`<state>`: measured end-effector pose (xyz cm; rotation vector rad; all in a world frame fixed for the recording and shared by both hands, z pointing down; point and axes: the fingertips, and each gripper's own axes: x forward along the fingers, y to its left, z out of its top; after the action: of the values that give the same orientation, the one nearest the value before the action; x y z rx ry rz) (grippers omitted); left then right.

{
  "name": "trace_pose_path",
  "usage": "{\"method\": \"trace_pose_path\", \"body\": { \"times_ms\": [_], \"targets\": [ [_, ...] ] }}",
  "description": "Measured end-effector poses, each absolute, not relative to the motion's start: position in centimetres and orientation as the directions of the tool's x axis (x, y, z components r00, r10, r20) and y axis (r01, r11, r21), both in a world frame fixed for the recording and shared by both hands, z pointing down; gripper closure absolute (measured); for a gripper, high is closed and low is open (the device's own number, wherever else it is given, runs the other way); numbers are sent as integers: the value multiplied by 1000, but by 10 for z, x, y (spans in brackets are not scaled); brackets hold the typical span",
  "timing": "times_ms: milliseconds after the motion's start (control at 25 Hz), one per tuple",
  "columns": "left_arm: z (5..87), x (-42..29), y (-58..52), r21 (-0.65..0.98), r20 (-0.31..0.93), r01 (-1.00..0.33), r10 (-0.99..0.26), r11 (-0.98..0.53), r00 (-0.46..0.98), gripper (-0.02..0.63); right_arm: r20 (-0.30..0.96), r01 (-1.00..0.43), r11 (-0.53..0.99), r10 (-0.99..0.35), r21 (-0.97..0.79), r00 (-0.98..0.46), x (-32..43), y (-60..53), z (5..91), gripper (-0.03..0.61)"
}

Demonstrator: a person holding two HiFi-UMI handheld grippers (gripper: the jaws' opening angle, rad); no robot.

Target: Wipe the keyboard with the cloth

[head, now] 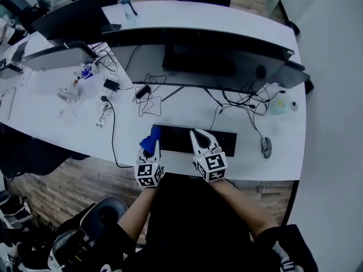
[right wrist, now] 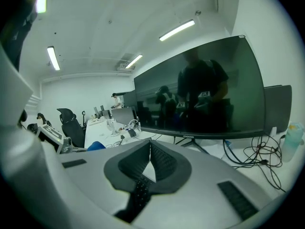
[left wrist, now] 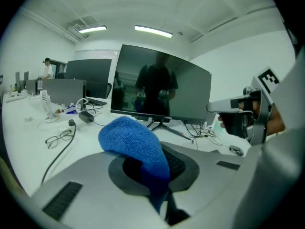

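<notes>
While both tongs sit at desk's 6 o'clock edge: left gripper [head: 153, 136] clamped on fuzzy blue cloth [left wrist: 136, 144], which drapes over and hides jaw tips. Right gripper [head: 197, 134] closed, empty. Black keyboard [head: 178, 140] beneath, 9 o'clock end covered by cloth.

Keyboard [head: 218, 142] on counter [head: 45, 115], near edge. Left hand-held gripper [head: 153, 136] at keyboard's left end, cloth [left wrist: 131, 142] between its jaws. Right hand-held gripper [head: 195, 133] at keyboard's middle. Monitor [head: 198, 52] beyond both. Mouse [head: 266, 147] right of right hand-held gripper.
</notes>
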<state>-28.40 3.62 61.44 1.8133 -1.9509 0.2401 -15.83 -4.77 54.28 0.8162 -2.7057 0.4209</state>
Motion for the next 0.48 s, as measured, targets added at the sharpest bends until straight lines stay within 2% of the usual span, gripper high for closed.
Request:
{"method": "trace_pose_path", "body": {
  "times_ms": [240,480],
  "targets": [
    [641,-322,47,108,489,-991,-872,79,-16,583,368,-596,788,-513,-158,-776,-186,-32,550,560],
    [689,-321,49,212,538,-976,-838,37,85,583,411,-649,744,-548,-158,-728,-190,-20,564,560]
  ]
}}
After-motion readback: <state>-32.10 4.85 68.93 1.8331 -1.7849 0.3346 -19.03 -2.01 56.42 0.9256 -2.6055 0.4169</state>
